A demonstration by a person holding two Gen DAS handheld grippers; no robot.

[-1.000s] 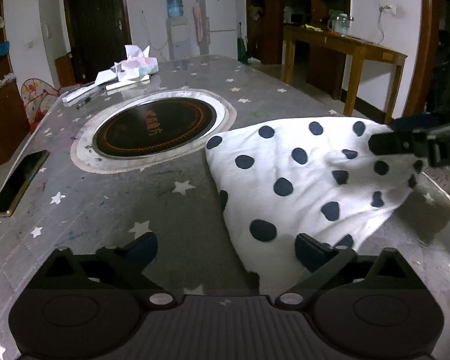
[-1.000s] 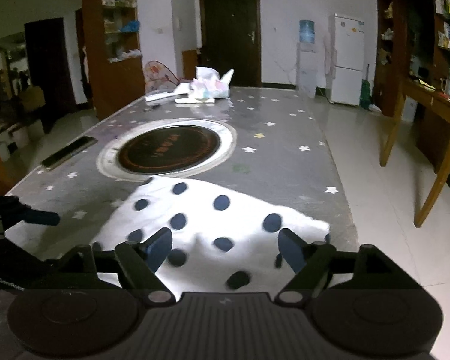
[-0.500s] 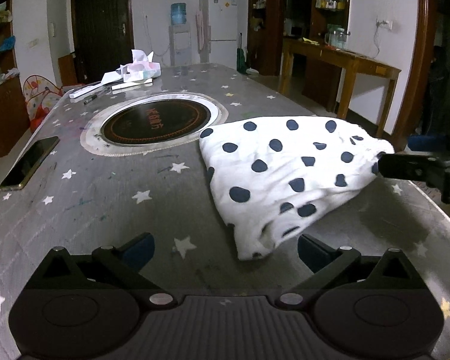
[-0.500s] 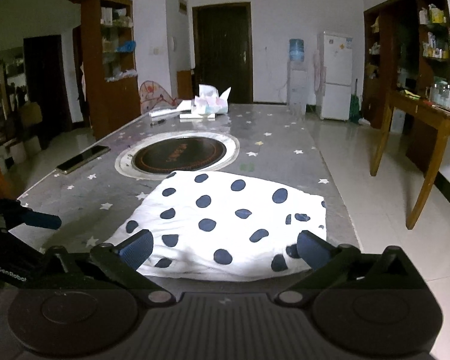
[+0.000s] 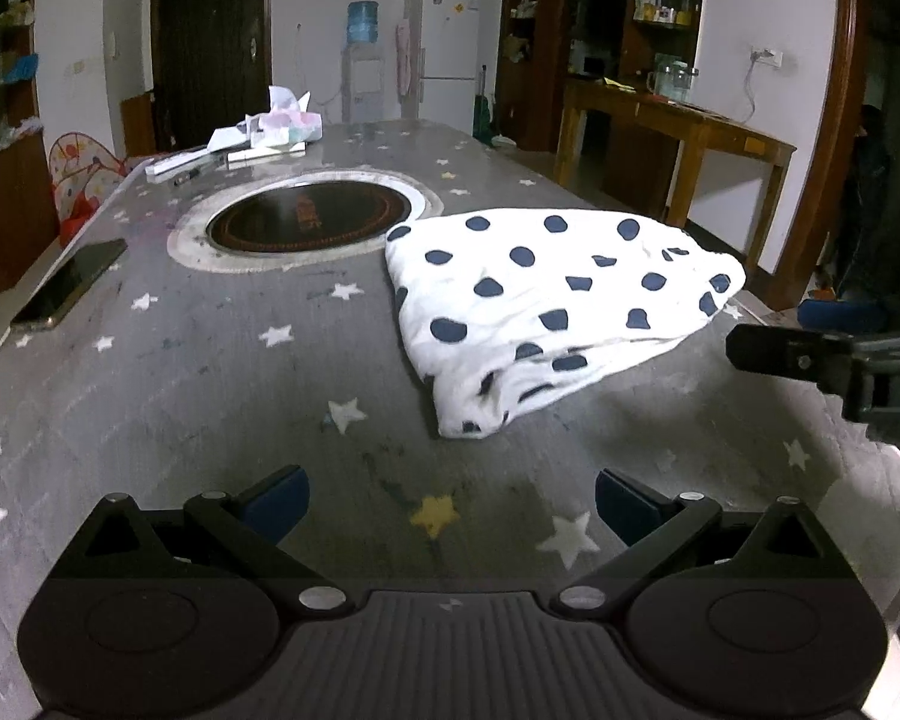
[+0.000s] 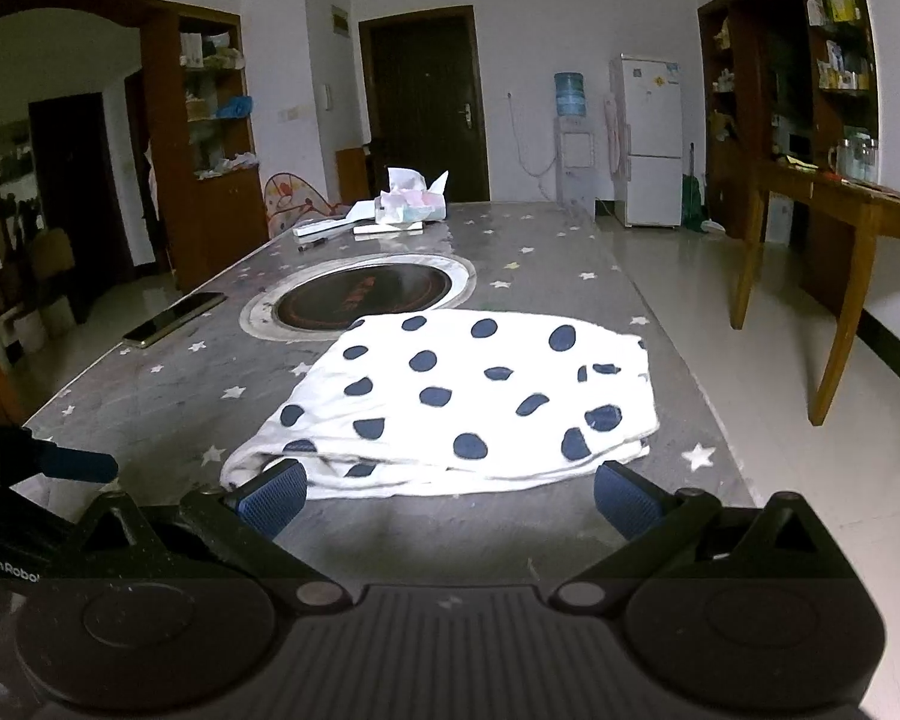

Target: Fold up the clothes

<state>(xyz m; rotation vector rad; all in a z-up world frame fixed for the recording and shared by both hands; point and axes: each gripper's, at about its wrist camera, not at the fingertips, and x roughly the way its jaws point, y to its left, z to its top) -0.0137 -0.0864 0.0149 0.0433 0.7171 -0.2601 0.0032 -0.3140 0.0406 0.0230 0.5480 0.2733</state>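
Garment (image 5: 546, 306): white cloth with dark blue dots, folded into a layered bundle, lying flat on the bench (image 5: 210, 372), right of centre, its far edge just beside the round inset cooktop (image 5: 306, 222).
Left hand-held gripper (image 5: 447, 495): fingers spread wide, nothing between them, held over bare bench short of the garment's near corner, not touching it.
Right hand-held gripper (image 6: 444, 489): fingers spread wide, empty, at the garment's near edge; whether the left blue pad (image 6: 270, 495) touches the cloth cannot be told.
Bench: grey surface with printed stars.
Phone (image 5: 69, 291): dark, flat, near the left edge.
Tissue pack (image 5: 288, 123) and white papers (image 5: 228, 138): at the far end.
Surroundings: white refrigerator (image 6: 645, 141), water dispenser (image 6: 570, 138), wooden side table (image 6: 840, 222), dark door (image 6: 423, 102).
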